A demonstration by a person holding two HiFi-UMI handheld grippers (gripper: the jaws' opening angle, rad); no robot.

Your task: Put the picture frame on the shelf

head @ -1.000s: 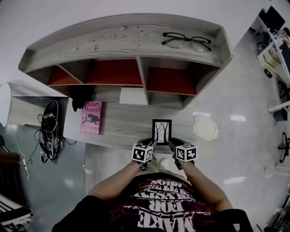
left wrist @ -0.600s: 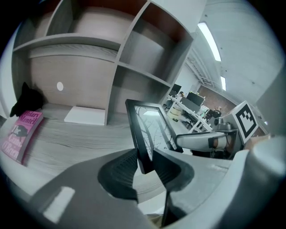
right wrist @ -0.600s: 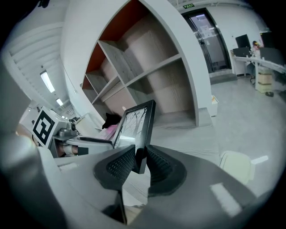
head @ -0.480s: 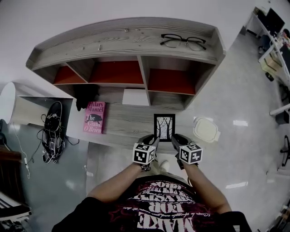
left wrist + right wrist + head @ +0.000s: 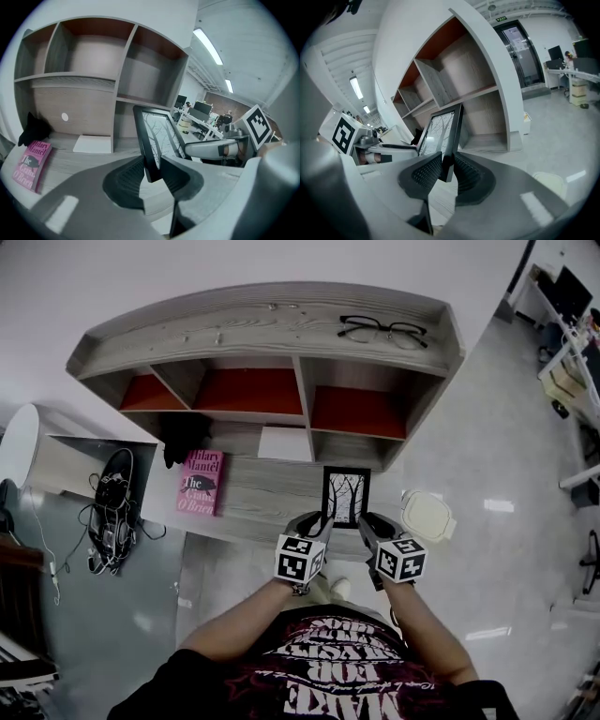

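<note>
picture frame raised | left gripper, right gripper clamping | glasses atop shelf

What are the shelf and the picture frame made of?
The shelf looks like wood or wood-look board, matte pale grey: streaky grain lines show, with reddish back panels. The frame has a smooth black edge, maybe plastic or painted wood; I can't tell which.

Dark T-shirt, pale lettering
</note>
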